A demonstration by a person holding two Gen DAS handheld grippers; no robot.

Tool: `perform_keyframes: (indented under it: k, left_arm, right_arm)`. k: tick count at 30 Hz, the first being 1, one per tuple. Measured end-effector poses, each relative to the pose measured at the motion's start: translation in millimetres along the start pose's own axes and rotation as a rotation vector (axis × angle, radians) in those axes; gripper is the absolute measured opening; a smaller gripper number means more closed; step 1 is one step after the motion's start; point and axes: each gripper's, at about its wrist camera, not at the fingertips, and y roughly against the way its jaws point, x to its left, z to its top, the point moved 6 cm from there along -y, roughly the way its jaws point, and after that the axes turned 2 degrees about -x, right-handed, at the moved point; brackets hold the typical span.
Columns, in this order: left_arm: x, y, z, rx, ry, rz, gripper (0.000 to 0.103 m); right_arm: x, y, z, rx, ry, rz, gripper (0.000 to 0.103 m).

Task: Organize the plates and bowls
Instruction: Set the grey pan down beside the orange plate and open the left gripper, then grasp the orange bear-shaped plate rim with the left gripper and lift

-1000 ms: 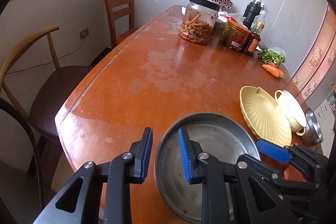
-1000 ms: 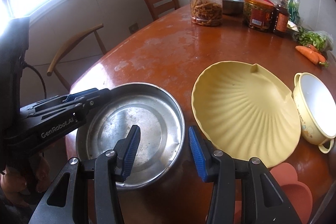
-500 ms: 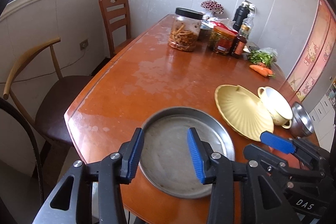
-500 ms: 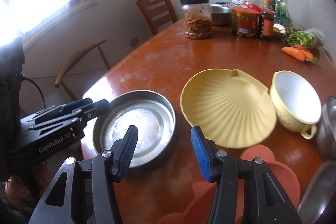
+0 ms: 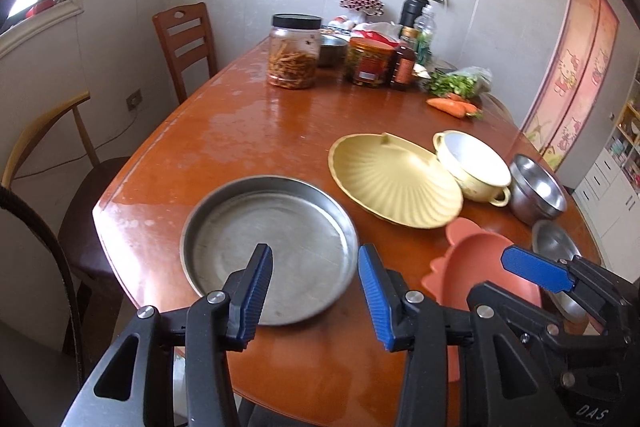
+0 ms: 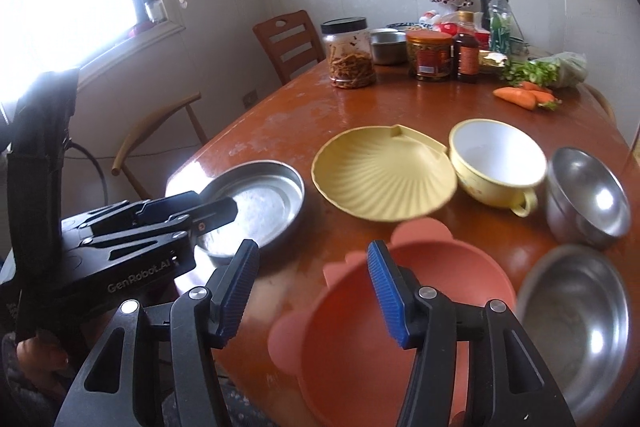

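Note:
A round steel pan [image 5: 269, 247] [image 6: 256, 203] lies near the table's front left corner. Right of it are a yellow shell-shaped plate [image 5: 394, 183] [image 6: 380, 175], a cream handled bowl [image 5: 472, 163] [image 6: 496, 163], stacked steel bowls [image 5: 538, 191] [image 6: 588, 199], a salmon bowl [image 5: 480, 267] [image 6: 400, 327] and a shallow steel bowl [image 6: 576, 323]. My left gripper [image 5: 316, 293] is open and empty, above the pan's near rim. My right gripper [image 6: 314, 293] is open and empty, above the salmon bowl's left edge.
At the far end of the orange-brown table [image 5: 248, 131] stand a snack jar [image 5: 294, 53], a red-lidded jar [image 5: 370, 63], bottles [image 5: 404, 67], greens and carrots [image 5: 452, 105]. Wooden chairs [image 5: 186, 39] stand along the left side.
Both grippers have pulled back and up from the steel pan, staying open. More of the table now shows, including the salmon bowl and the steel bowls.

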Motion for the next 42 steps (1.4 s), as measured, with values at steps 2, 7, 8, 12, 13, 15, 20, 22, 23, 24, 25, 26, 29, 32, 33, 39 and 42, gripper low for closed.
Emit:
perform_keyframes:
  k: [2, 7, 8, 12, 13, 15, 20, 22, 23, 24, 25, 26, 29, 32, 33, 39, 42]
  left_arm:
    - [-7, 2, -4, 0.002, -0.012, -0.003, 0.045]
    - [-23, 4, -10, 0.007, -0.032, -0.009, 0.046]
    - [-26, 5, -12, 0.009, -0.037, -0.012, 0.046]
    - [-36, 7, -18, 0.012, -0.06, -0.02, 0.047]
    - [-39, 8, -20, 0.013, -0.066, -0.022, 0.048]
    - [-44, 8, -22, 0.016, -0.076, -0.028, 0.048]
    - [-57, 4, -28, 0.03, -0.107, -0.043, 0.05]
    - [-63, 1, -29, 0.034, -0.123, -0.045, 0.052]
    - [-65, 0, -30, 0.037, -0.129, -0.045, 0.055]
    - [-68, -1, -32, 0.041, -0.134, -0.051, 0.056]
    - [-70, -3, -33, 0.046, -0.138, -0.055, 0.057]
    - [-72, -5, -34, 0.053, -0.143, -0.055, 0.057]
    - [-77, -11, -36, 0.066, -0.155, -0.057, 0.058]
    - [-82, -15, -38, 0.077, -0.167, -0.061, 0.058]
    - [-84, -17, -38, 0.081, -0.17, -0.062, 0.058]
    - [-91, -32, -37, 0.1, -0.182, -0.07, 0.058]
    - [-95, -39, -37, 0.101, -0.19, -0.075, 0.058]
  right_arm:
    - [-4, 7, -7, -0.002, -0.006, -0.007, 0.059]
    - [-13, 20, -27, 0.008, -0.016, -0.019, 0.059]
    - [-15, 22, -30, 0.01, -0.019, -0.02, 0.059]
    - [-20, 31, -43, 0.014, -0.027, -0.031, 0.059]
    - [-21, 33, -49, 0.018, -0.027, -0.034, 0.059]
    - [-22, 37, -56, 0.019, -0.03, -0.036, 0.059]
    - [-28, 47, -72, 0.019, -0.05, -0.051, 0.059]
    - [-33, 52, -75, 0.003, -0.071, -0.062, 0.059]
    - [-35, 54, -77, -0.002, -0.085, -0.065, 0.059]
    - [-38, 56, -78, -0.006, -0.098, -0.062, 0.059]
    - [-41, 56, -79, -0.007, -0.113, -0.062, 0.059]
    - [-43, 57, -81, -0.005, -0.124, -0.068, 0.059]
    - [-48, 56, -87, 0.015, -0.136, -0.089, 0.059]
    - [-50, 55, -91, 0.023, -0.146, -0.1, 0.062]
    - [-49, 54, -93, 0.025, -0.15, -0.097, 0.064]
    - [-55, 49, -92, 0.011, -0.198, -0.101, 0.065]
    - [-58, 44, -92, 0.008, -0.217, -0.109, 0.065]
